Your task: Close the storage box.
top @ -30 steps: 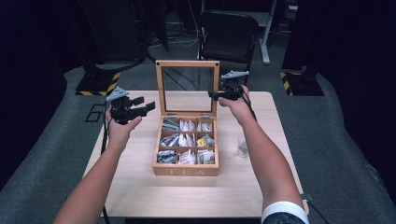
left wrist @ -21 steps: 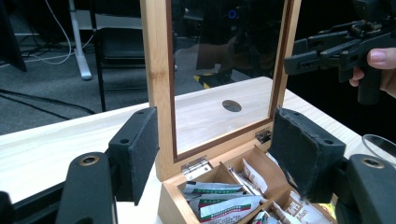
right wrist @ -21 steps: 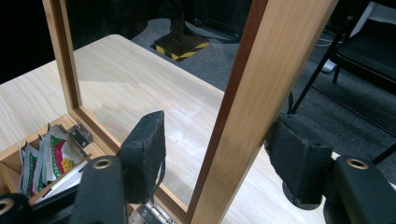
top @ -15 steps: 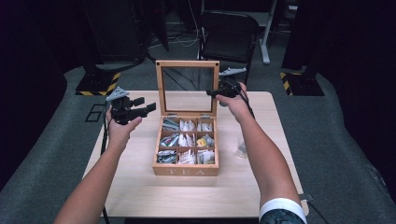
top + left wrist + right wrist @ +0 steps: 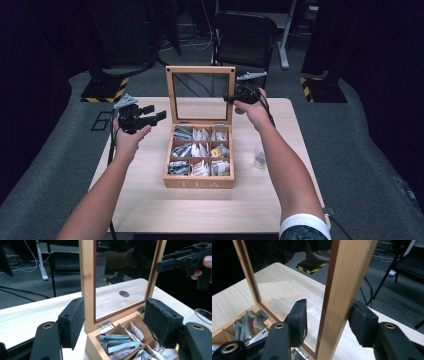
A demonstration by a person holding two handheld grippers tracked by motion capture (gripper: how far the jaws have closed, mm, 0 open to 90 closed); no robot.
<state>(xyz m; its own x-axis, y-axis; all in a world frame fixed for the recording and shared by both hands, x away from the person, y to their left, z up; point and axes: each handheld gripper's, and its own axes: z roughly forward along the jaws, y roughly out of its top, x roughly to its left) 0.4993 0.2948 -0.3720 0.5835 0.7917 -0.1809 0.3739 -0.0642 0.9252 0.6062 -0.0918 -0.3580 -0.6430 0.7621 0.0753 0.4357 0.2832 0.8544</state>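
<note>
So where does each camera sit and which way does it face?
High view: above the person's side, facing forward and down on the light wooden table; both forearms show.
Left gripper view: rides the left hand-held gripper, facing the open wooden tea box with glass lid; black jaws show.
Right gripper view: rides the right hand-held gripper, its jaws astride the lid's frame.
All share the box.

The wooden tea box (image 5: 200,165) sat at table (image 5: 150,200) centre, its glass lid (image 5: 201,95) upright at 12 o'clock. The right gripper (image 5: 231,98) met the lid's 3 o'clock edge, jaws closing. The left gripper (image 5: 154,113) hovered at 9 o'clock, apart
</note>
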